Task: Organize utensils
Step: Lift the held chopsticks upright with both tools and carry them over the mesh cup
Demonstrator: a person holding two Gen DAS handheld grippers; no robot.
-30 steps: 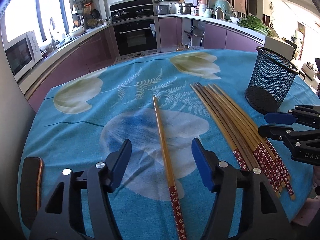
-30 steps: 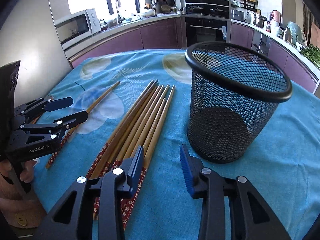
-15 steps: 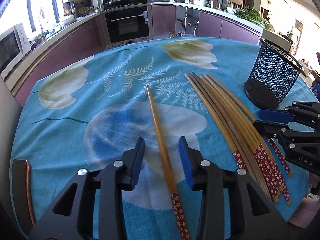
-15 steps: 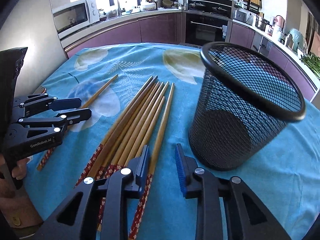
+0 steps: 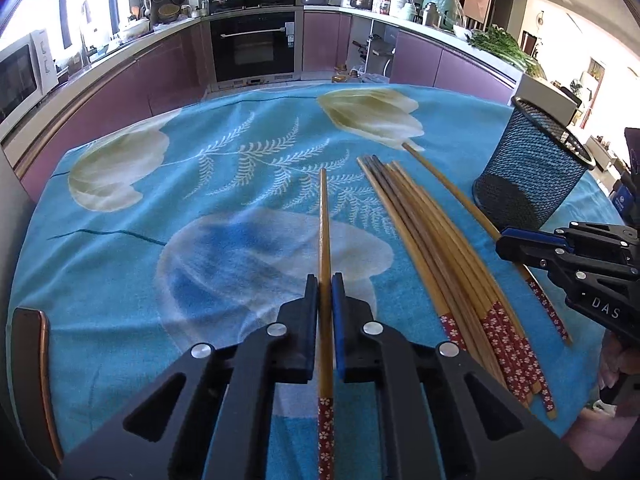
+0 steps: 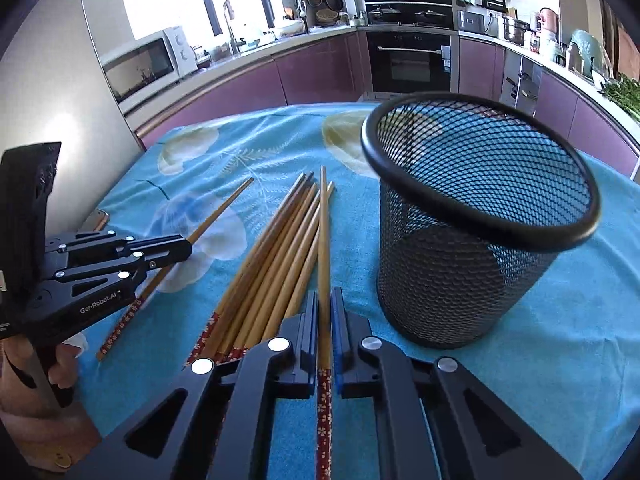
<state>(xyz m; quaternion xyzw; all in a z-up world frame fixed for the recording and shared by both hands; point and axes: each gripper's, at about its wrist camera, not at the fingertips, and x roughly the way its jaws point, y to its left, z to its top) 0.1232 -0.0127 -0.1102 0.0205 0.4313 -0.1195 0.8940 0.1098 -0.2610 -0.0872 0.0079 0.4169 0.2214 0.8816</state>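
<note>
1. Now the left gripper is clenched on a lone wooden chopstick with a red flowered handle end; its jaws have just been closing, and the stick sits between the black pad and the blue one.
2. That chopstick lies apart from the others, toward the middle of the blue flower-printed tablecloth.
3. Likewise the right gripper grips a second wooden chopstick with a red flowered end, its jaws having just closed on it.
4. This stick runs along the edge of the bundle of wooden chopsticks that faces the cup.
5. An empty black wire-mesh cup stands upright just beside the bundle, near the cloth's right edge in the left wrist view.
6. A person's hand holds the left gripper at the near edge.
</note>
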